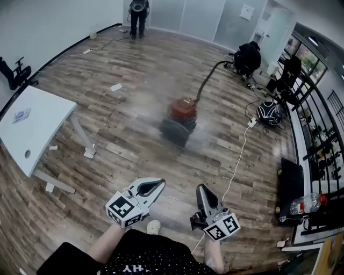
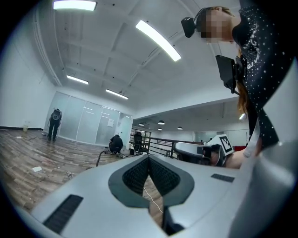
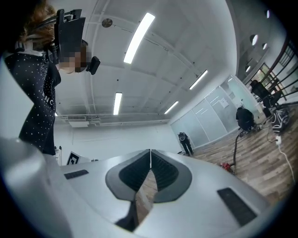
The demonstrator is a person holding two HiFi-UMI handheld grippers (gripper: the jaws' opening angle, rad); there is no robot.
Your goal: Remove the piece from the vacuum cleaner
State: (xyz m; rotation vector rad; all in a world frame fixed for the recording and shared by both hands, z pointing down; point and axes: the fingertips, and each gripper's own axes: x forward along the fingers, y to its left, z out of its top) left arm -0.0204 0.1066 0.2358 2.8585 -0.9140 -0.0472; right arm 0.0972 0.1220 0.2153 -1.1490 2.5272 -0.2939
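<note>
The vacuum cleaner [image 1: 183, 109] stands on the wooden floor some way ahead, a red-orange body on a dark grey base. Its dark hose [image 1: 206, 79] runs off toward the far right. My left gripper [image 1: 162, 183] is shut and empty, held low in front of me and pointing right. My right gripper [image 1: 199, 187] is also shut with nothing in it, pointing toward the vacuum. Both are well short of the machine. In the left gripper view the shut jaws [image 2: 149, 158] fill the bottom. From the right gripper [image 3: 150, 152], the red vacuum [image 3: 226, 165] shows small at the right.
A white table [image 1: 37, 126] stands at the left, with loose white planks [image 1: 83, 135] on the floor beside it. A white cable [image 1: 237, 161] trails across the floor on the right, near a black railing [image 1: 317, 134]. One person stands [image 1: 138, 12] and another crouches [image 1: 248, 56] at the far end.
</note>
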